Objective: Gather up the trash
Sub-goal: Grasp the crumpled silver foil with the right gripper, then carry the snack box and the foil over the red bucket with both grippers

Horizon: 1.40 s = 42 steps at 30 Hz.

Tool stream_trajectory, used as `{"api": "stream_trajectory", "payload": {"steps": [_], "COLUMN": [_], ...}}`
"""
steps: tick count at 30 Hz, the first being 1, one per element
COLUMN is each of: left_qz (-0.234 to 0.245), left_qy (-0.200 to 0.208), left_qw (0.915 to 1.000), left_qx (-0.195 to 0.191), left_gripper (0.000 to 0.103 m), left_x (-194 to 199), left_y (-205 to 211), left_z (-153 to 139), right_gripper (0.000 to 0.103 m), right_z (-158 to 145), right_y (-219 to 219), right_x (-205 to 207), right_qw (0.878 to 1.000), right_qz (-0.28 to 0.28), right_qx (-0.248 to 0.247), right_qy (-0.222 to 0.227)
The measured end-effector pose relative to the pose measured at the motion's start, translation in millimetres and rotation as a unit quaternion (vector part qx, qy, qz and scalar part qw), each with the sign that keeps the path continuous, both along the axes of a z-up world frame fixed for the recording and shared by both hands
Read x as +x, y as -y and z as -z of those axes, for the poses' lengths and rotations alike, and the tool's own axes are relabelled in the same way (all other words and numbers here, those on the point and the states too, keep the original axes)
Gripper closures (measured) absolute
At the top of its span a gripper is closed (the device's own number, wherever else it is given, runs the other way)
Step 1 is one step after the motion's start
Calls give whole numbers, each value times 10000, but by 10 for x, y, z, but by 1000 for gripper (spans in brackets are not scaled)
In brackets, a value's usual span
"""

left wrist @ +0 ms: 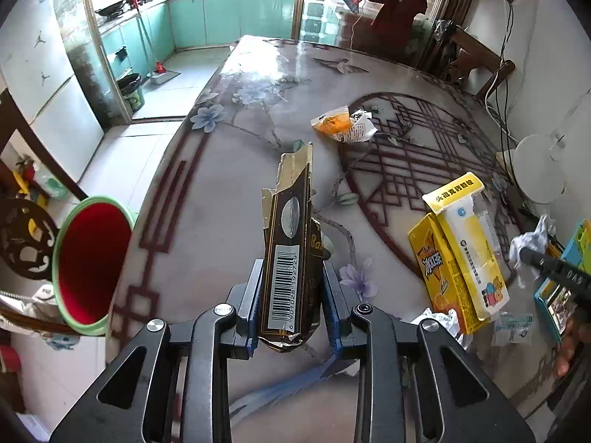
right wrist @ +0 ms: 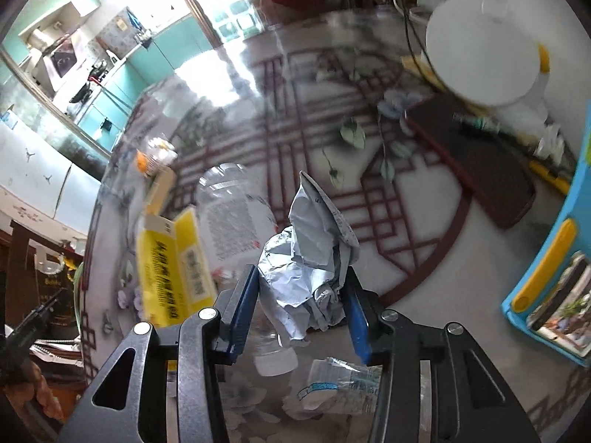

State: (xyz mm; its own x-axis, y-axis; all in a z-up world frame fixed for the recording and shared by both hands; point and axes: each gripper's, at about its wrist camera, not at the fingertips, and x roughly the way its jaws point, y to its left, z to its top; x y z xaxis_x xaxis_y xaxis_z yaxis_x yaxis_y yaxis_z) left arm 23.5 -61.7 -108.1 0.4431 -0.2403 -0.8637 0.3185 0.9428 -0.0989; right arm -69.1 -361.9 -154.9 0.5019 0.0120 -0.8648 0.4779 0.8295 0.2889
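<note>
Torn dark carton (left wrist: 291, 254), barcoded, upright, crumpled pale paper (right wrist: 314, 258)

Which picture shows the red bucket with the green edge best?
The left wrist view. There the red bucket sits in plain sight off the table's left edge, mouth tipped toward the camera, so you see its red inside and green rim. In the right wrist view only a blurry green sliver of it shows at the far left.

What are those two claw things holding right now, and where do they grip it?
The left gripper clamps a torn dark cigarette pack by its lower sides. The right gripper pinches a crumpled grey wrapper at its bunched lower part.
</note>
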Motion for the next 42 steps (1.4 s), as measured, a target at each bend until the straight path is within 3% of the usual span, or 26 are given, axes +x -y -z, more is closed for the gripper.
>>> {"api": "stream_trajectory", "payload": {"steps": [8, 13, 32, 42], "left_qz": [21, -9, -136, -305], "left_qy": [135, 227, 143, 76], "left_qw": [9999, 9997, 9998, 9995], "left_qx": [-48, -33, -76, -53], "left_gripper": [76, 76, 76, 76], "left_x": [-14, -1, 322, 489], "left_y": [-246, -469, -1558, -2092], "left_z": [-54, -74, 15, 135], "right_gripper": [60, 60, 60, 59], "right_z": [-463, -593, -625, -610], "right_y": [-427, -805, -1897, -2603], "right_x": [146, 276, 625, 843], "right_qw": [9981, 9962, 9964, 9936], "right_qz": [-332, -584, -608, -962], "right_qx": [-389, -452, -465, -482], "right_qy": [341, 454, 375, 335]}}
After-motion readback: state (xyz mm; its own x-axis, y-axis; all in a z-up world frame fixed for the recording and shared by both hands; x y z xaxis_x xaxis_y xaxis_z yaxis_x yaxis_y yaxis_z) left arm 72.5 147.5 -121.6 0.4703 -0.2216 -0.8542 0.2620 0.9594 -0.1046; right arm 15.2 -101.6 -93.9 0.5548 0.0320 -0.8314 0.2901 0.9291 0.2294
